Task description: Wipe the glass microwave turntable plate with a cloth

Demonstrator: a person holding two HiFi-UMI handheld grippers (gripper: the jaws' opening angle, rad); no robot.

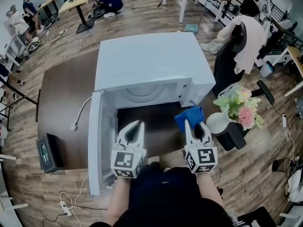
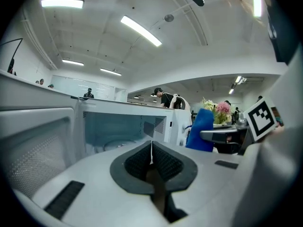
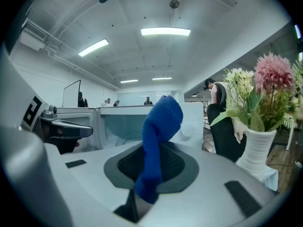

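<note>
While hovering before the open microwave [image 1: 151, 65], clamps blue cloth [image 3: 163, 115] tight btwn jaws of right gripper [image 3: 154, 148], w/ most of the cloth sticking up past the tips & a short end hanging below. Shows same cloth in head view bunched above that gripper's tip, right at the cavity's front right corner. Holds left gripper [image 2: 151, 150] alongside, near the other, jaws pressed together w/ nothing btwn them, tip aimed into the cavity. Finds glass turntable plate [image 2: 118, 144] lying flat on the cavity floor, well inside, apart from both grippers & not touched by the cloth. Has door [image 1: 97, 141] swung open to the left, just beside left gripper. Sits on dark brown table [image 1: 61, 89], w/ white plug [image 1: 73, 126] & cable off its left side & black box [image 1: 47, 152] near the table's front left edge. Puts white vase [image 3: 258, 152] of pink & white flowers just right of right gripper, w/ black office chair [image 1: 227, 63] draped in a pale garment behind it. Shows wood-pattern floor, desks & several people farther back in the room.
</note>
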